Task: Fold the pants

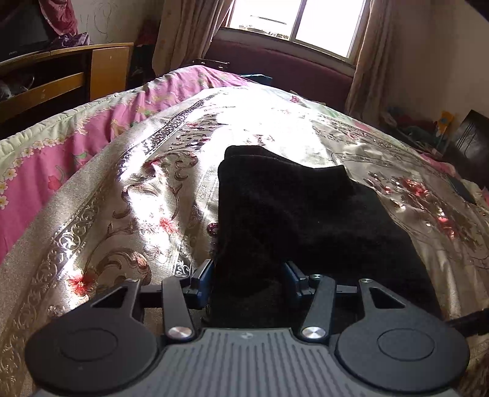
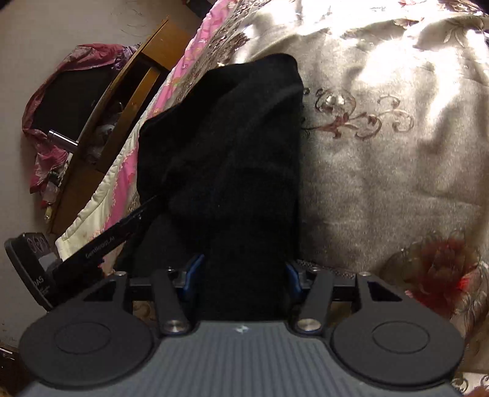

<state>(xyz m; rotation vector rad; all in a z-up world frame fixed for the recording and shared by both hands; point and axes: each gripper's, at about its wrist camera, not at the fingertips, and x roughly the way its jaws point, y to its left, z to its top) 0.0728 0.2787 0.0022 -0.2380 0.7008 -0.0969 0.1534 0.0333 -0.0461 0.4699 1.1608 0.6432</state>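
Black pants (image 1: 290, 207) lie folded in a thick bundle on a shiny floral bedspread (image 1: 137, 183). Their near end rises between the blue fingers of my left gripper (image 1: 247, 271). Those fingers stand well apart and show no clear pinch on the cloth. In the right wrist view the pants (image 2: 232, 137) stretch away across the bedspread (image 2: 382, 168). My right gripper (image 2: 244, 271) is shut on a bunched fold of them, which narrows between the pads. The left gripper (image 2: 101, 247) comes in from the left, and its tip is buried in the fabric.
A pink flowered quilt (image 1: 76, 146) hangs over the bed's left edge. Beyond it stands a wooden desk (image 1: 61, 76). A curtained window (image 1: 293, 21) and a dark red headboard (image 1: 275, 67) are at the far end. A flat dark item (image 1: 461, 189) lies on the bed at right.
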